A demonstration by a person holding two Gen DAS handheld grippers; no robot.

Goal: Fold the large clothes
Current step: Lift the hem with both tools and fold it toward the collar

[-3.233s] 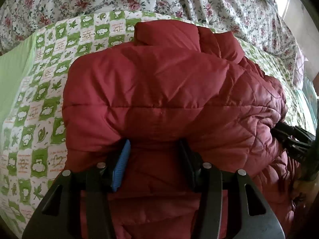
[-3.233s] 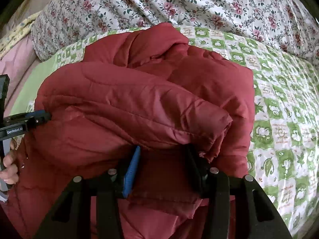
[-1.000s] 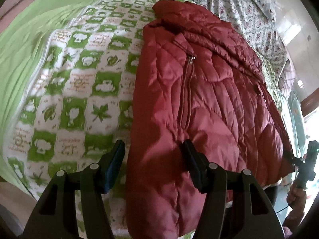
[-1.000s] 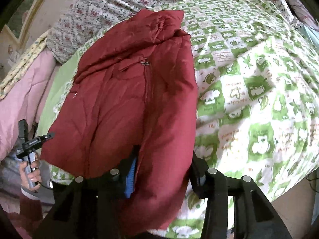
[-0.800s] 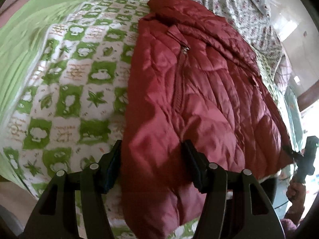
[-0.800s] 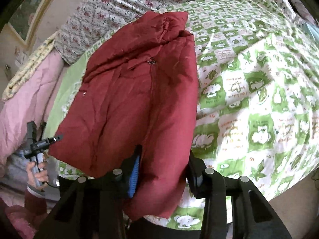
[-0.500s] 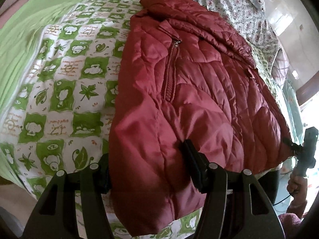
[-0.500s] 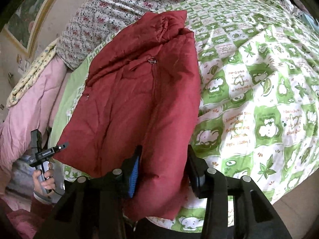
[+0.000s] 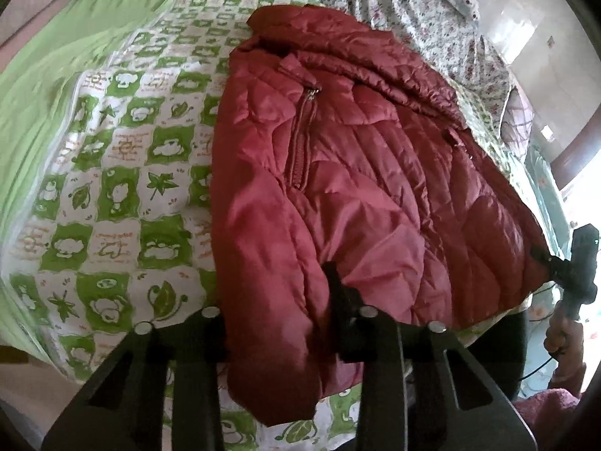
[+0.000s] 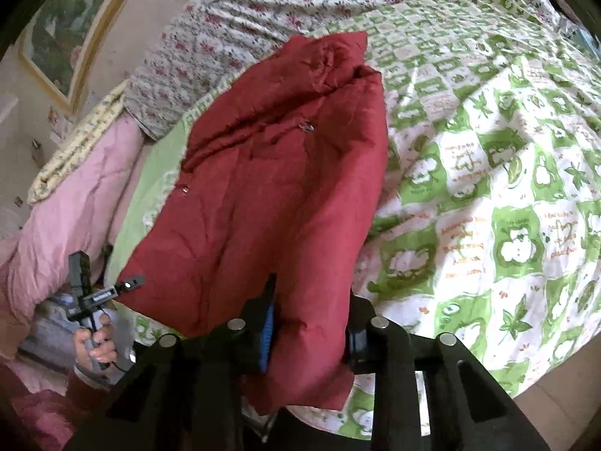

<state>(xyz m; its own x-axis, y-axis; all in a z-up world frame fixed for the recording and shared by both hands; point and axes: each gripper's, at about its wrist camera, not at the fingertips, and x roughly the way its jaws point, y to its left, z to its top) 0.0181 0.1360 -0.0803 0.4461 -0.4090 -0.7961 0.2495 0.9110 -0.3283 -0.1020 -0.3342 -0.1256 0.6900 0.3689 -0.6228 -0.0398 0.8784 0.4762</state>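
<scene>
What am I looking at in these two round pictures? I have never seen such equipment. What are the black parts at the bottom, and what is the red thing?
There is no robot here. A person holds a hand tool in each hand, and each tool has two black fingers and a wide-angle camera that looks forward along them, so the pictures are round and bent.

One picture comes from the left gripper, the other from the right gripper. The black shapes at the bottom are the tools' own fingers.

The red thing is a quilted red jacket, zipped, lying lengthwise on a bed. Under it is a green and white patterned cover, and beyond that a floral sheet.

Each gripper has jacket fabric pinched between its fingers at the near hem, one at each corner. At the edge of each picture you can see the other tool in the person's other hand.
</scene>
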